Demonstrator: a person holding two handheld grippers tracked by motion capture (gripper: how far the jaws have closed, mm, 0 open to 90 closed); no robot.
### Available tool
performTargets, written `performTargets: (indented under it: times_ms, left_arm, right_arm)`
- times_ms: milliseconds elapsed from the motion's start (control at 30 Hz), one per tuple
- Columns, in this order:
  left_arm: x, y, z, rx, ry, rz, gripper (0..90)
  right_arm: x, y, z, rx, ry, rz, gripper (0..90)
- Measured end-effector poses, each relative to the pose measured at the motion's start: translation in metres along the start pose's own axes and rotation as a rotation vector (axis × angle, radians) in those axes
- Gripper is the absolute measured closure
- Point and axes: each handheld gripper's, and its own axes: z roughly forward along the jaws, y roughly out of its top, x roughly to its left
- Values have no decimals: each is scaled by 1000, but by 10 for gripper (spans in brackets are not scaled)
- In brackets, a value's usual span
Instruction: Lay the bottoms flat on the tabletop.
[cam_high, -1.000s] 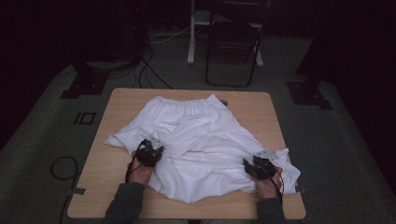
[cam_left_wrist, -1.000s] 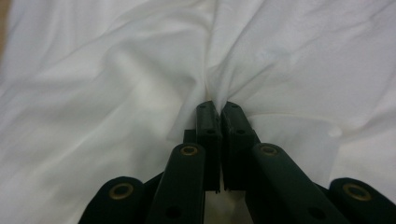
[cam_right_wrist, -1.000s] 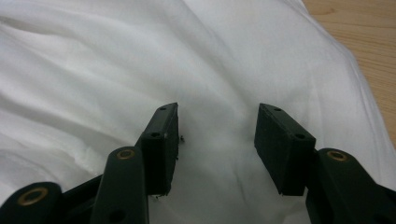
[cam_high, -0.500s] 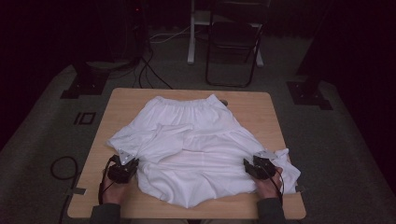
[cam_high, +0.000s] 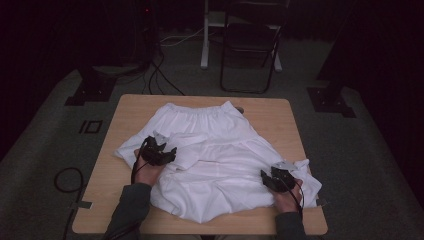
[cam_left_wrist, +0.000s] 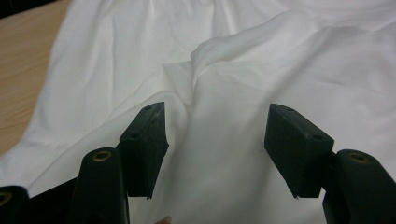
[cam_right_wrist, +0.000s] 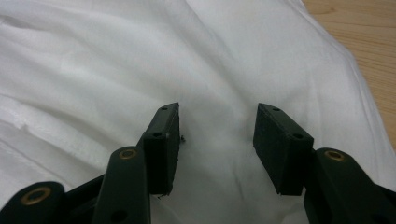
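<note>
Looking down from the high view, a white garment (cam_high: 215, 160) lay spread over most of the wooden table (cam_high: 285, 120), waistband at the far edge, hem twd the person. A small dark item (cam_high: 240, 109) peeked out by the waistband; couldn't tell what. Beyond the table stood a folding chair (cam_high: 250, 45), w/ cables (cam_high: 160, 75) on the grey floor & a cable loop (cam_high: 67, 180) at left. Nothing blocked either hand. The left gripper (cam_high: 159, 154) sat over the garment's left side, the right gripper (cam_high: 276, 179) over its near-right part.

The left gripper view gave what the high view couldn't: jaws stood spread wide, having just been opening, w/ nothing pinched btwn them. Below lay a raised fold (cam_left_wrist: 233, 51) of cloth, w/ bare table (cam_left_wrist: 23, 56) at upper left.

The right gripper view showed jaws apart too, hovering close over smooth cloth (cam_right_wrist: 140, 60), no pinch visible; whether the tips touched it couldn't be told. The table (cam_right_wrist: 369, 46) showed at upper right, past the garment's edge.
</note>
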Motion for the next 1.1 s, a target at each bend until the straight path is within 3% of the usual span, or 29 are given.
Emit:
performTargets:
  times_ms: [67,167,233,300,433,633,733,800,967,1100]
  left_arm:
    - [1,1,12,52,11,-2,406]
    - [2,-4,23,143,19,17,644]
    - [4,-11,19,143,23,21,809]
    - [8,-17,9,125,25,9,860]
    - [19,-38,-15,120,64,1,869]
    - [36,-83,-58,109,103,-63,873]
    - [43,-112,-77,109,108,-115,873]
    - [49,-123,-85,105,105,-155,873]
    - [55,-135,-100,103,143,-179,871]
    - [59,-126,-114,16,148,-184,696]
  right_arm:
    - [0,0,0,0,0,0,507]
    - [0,0,0,0,0,-1,507]
    - [0,0,0,0,0,-1,507]
    - [0,0,0,0,-1,0,507]
    - [0,0,0,-2,-6,5,520]
    - [0,0,0,-2,-8,5,521]
    - [0,0,0,-2,-8,6,522]
    - [0,0,0,-2,-10,7,527]
    - [0,0,0,-2,-11,7,527]
    - [0,0,0,-2,-10,7,527]
